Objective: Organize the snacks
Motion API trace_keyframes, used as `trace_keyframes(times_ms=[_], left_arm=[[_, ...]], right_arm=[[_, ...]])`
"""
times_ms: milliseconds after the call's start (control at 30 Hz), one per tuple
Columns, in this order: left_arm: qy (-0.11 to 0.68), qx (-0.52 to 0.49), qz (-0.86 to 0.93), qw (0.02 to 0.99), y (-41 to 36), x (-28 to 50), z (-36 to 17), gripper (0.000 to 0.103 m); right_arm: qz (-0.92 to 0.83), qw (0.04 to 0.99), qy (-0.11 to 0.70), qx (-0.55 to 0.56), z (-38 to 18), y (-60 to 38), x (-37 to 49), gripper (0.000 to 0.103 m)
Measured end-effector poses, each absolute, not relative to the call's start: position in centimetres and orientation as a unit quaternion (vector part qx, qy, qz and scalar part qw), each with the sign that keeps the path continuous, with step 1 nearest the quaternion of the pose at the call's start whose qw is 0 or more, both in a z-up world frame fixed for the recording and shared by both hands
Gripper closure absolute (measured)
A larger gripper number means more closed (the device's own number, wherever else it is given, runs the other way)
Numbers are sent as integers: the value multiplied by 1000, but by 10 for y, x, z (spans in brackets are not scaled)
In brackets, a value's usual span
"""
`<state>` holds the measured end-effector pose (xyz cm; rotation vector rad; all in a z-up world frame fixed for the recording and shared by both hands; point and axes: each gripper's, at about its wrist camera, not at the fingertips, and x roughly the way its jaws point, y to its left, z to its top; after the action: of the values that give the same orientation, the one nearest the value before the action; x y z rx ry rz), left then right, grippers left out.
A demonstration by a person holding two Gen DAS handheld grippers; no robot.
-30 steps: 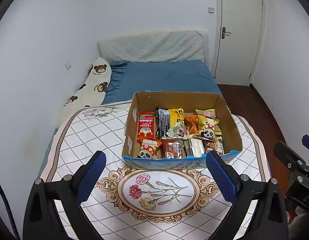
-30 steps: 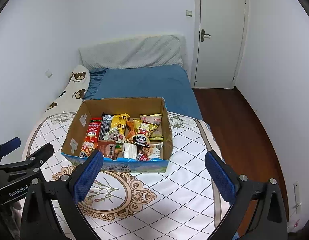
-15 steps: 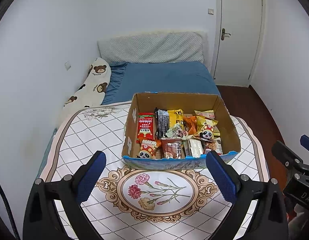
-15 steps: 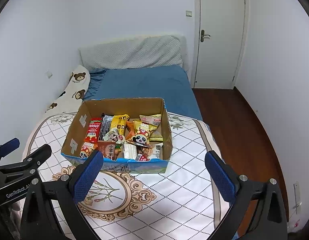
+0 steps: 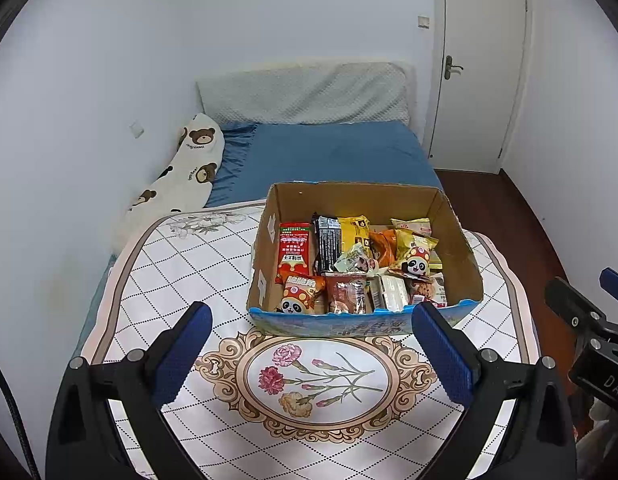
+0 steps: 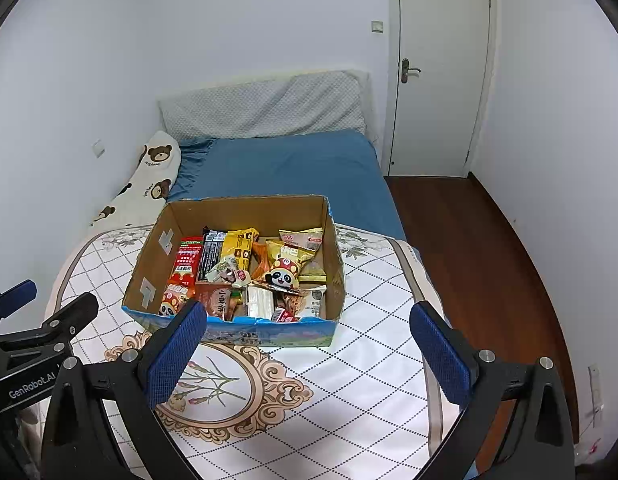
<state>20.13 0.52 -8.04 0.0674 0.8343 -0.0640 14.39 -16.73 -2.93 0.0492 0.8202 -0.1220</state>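
Both tools, left tool [image 5: 311, 350] and right tool [image 6: 307, 350], hang released above the counter [image 5: 181, 276], near the box [image 5: 361, 322] of snacks [image 5: 349, 264] at its far edge.

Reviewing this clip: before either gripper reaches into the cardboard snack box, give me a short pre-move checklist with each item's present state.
1. Left gripper open, nothing held: ok.
2. Right gripper open, nothing held: ok.
3. Open brown cardboard box with blue front edge sits flat on the white floral tablecloth: ok.
4. Snacks in reach from above, such as the red upright packet and the panda-print bag: ok.
5. Cloth in front of the box free for laying snacks: ok.
6. Which snacks lie buried beneath the top layer: cannot tell.
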Motion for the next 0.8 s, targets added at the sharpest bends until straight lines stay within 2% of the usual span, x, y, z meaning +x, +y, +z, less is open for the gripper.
trace_keyframes(times_ms=[800], left_arm=[[407, 35, -30, 912, 5, 200, -81, 1]], right_arm=[[-54, 917, 396, 23, -27, -166, 145, 0]])
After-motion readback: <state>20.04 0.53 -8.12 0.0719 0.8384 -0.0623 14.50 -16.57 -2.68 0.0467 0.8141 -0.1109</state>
